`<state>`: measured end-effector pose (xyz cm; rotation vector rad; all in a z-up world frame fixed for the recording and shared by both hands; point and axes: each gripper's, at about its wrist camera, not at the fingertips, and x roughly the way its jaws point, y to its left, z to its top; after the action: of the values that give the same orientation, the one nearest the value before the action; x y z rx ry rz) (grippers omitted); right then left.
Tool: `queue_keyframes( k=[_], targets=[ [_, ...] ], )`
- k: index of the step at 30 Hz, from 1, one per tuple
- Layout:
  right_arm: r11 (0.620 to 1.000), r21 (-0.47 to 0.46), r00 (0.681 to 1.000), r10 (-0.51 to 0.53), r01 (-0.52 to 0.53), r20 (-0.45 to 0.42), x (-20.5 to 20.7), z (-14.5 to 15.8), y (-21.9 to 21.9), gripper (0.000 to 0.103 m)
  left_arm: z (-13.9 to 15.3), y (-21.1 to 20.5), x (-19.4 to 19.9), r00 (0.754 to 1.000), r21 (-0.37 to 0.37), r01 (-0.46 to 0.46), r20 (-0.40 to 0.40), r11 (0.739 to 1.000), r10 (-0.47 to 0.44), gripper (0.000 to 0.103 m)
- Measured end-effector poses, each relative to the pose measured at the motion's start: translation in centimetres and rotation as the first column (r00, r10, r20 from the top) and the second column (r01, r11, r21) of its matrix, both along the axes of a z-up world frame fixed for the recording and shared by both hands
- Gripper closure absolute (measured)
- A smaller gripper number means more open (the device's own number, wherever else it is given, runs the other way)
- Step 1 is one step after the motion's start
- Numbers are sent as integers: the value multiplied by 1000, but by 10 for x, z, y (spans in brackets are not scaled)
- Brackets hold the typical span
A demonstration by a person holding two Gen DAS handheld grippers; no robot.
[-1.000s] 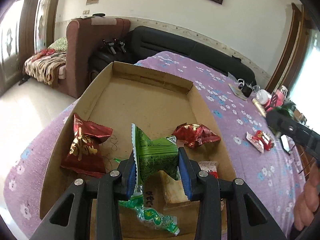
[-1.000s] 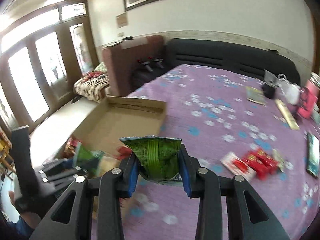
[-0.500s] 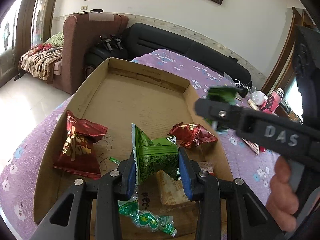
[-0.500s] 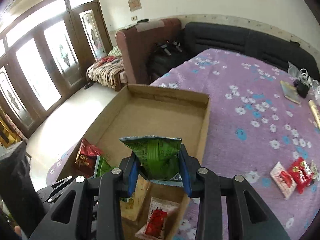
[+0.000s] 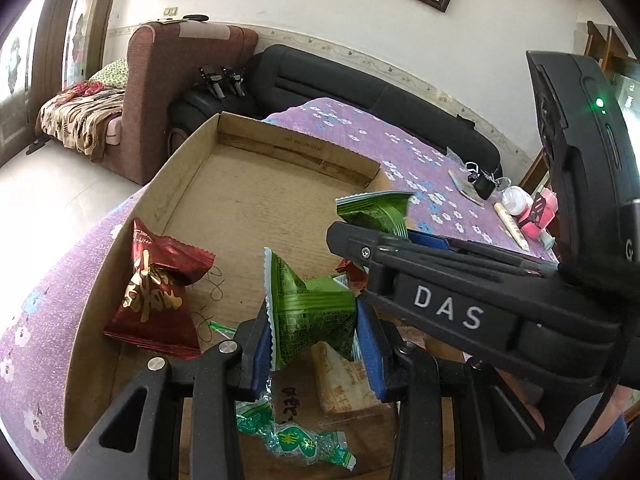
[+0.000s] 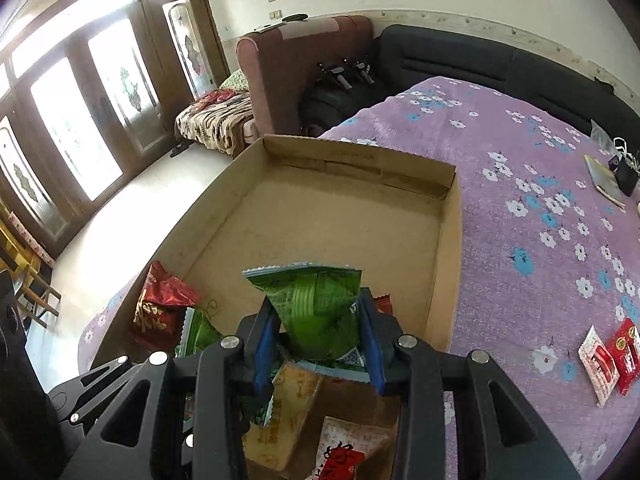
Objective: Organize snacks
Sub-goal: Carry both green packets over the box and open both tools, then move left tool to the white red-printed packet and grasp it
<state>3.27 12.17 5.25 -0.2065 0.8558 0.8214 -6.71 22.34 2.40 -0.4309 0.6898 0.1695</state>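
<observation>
My left gripper [image 5: 314, 320] is shut on a green snack packet [image 5: 308, 312] and holds it low over the near end of an open cardboard box [image 5: 172, 184]. My right gripper [image 6: 318, 320] hangs over the same box [image 6: 448, 248] with a second green packet [image 6: 316, 308] between its blue pads. Its jaws are opening, but the pads still touch that packet. In the left wrist view the right gripper [image 5: 344, 236] crosses from the right, just above and behind my left one. A red packet [image 5: 156, 296] and other wrapped snacks lie in the box.
The box sits on a purple flowered cloth [image 6: 540, 168]. Red and white packets [image 6: 608, 356] lie on the cloth to the box's right. Small items [image 5: 516, 208] crowd the far right edge. A dark sofa [image 5: 360, 88] and a brown armchair [image 5: 180, 80] stand behind.
The right gripper has swung left and down from over the cloth to over the box, carrying its green packet. Its pads now stand slightly wider. The left gripper has not moved.
</observation>
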Motion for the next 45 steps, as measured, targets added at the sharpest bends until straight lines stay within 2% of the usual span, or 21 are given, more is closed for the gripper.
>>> queue_keyframes(
  k=[2,3,6,15,19,23,25,27,29,33,36,37,39,40,42,43,45],
  targets=[
    [1000,5,1000,-4,4,8,1,2,-1,57,0,0,-1,1000,-3,4,4,1000,-4,59],
    [1000,13,1000,-3,3,8,1,3,-3,56,0,0,-1,1000,-2,6,6,1000,-6,53],
    [1000,29,1000,-2,2,14,0,8,-6,56,3,-2,-3,1000,7,13,22,1000,-13,43],
    [995,92,999,-47,45,20,0,28,-53,56,5,0,-6,998,-10,12,54,1000,-11,42],
    [995,63,996,-86,84,29,6,27,-99,56,5,0,-8,998,-12,10,65,1000,-9,42],
    [983,33,981,-180,178,74,21,27,-161,56,6,-3,-8,998,3,6,55,1000,-6,42],
    [968,34,964,-252,250,85,35,25,-193,56,6,-6,-7,999,20,2,46,1000,-3,42],
    [938,38,933,-347,345,99,52,18,-228,56,7,-10,-7,999,47,-5,33,999,4,42],
    [902,42,897,-432,430,92,68,9,-256,62,10,-15,-8,1000,74,-20,17,997,19,42],
    [851,113,858,-512,513,-45,95,-4,-303,63,30,-32,-8,1000,78,16,18,997,-18,42],
    [820,149,833,-546,553,-84,97,-3,-319,63,49,-64,2,996,125,85,-3,988,-86,42],
    [813,159,828,-552,560,-91,97,-2,-322,63,55,-81,11,991,128,136,-17,982,-135,42],
    [802,180,822,-560,570,-104,96,-1,-327,63,61,-104,25,978,114,205,-51,972,-200,42],
    [795,187,817,-567,577,-109,96,0,-329,63,62,-119,37,969,100,238,-93,966,-229,42],
    [786,204,811,-572,584,-123,97,2,-333,63,59,-142,62,944,34,301,-152,953,-293,42],
    [779,212,807,-576,590,-130,97,3,-335,63,56,-152,76,932,-9,322,-173,947,-319,42],
    [766,225,798,-586,603,-143,97,4,-340,63,48,-170,105,921,-38,312,-234,949,-312,43]
  ],
)
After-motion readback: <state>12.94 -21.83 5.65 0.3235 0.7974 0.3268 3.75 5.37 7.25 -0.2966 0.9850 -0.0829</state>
